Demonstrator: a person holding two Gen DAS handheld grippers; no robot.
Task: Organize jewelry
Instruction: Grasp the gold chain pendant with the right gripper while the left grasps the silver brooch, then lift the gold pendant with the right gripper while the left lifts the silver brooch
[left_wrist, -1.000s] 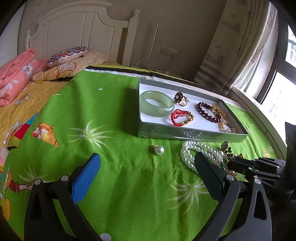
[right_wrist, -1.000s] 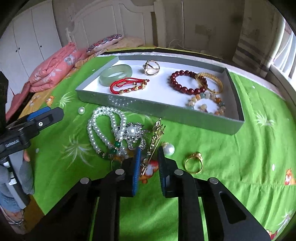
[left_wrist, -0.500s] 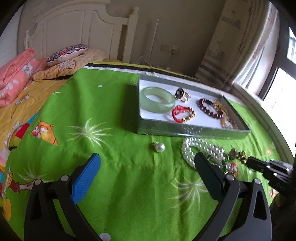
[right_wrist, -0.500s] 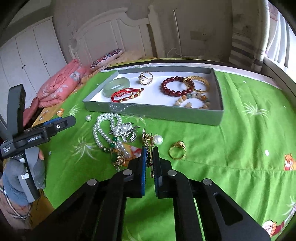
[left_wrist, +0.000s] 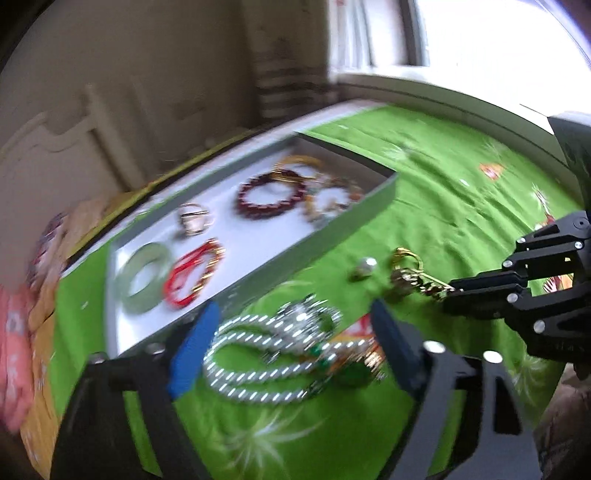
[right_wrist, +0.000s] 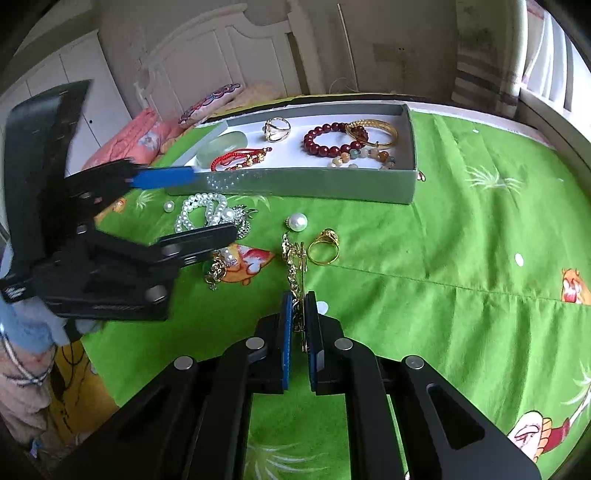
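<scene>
A grey tray (right_wrist: 332, 184) with a white floor holds a jade bangle (right_wrist: 223, 142), a red cord bracelet (right_wrist: 236, 160), a ring (right_wrist: 277, 129), a dark red bead bracelet (right_wrist: 327, 140) and a gold bangle (right_wrist: 376, 133). On the green sheet in front lies a tangled pearl necklace (left_wrist: 266, 354). My left gripper (left_wrist: 291, 350) straddles it with its jaws closing, and the pads stand clear of the pearls. This view is blurred. My right gripper (right_wrist: 297, 299) is shut on a gold chain (right_wrist: 293, 258), which stretches out ahead of it. The right gripper (left_wrist: 448, 290) also shows in the left wrist view.
A capped pearl (right_wrist: 297, 221), a gold ring (right_wrist: 325, 245) and a small loose pearl (right_wrist: 168, 206) lie on the sheet near the tray (left_wrist: 332, 236). Pillows and a pink quilt (right_wrist: 136, 142) sit by the white headboard. A window sill runs along the right.
The left gripper swung right, rolled, and came over the pearl necklace with narrower jaws. The right gripper shut on the gold chain and drew it away from the pile.
</scene>
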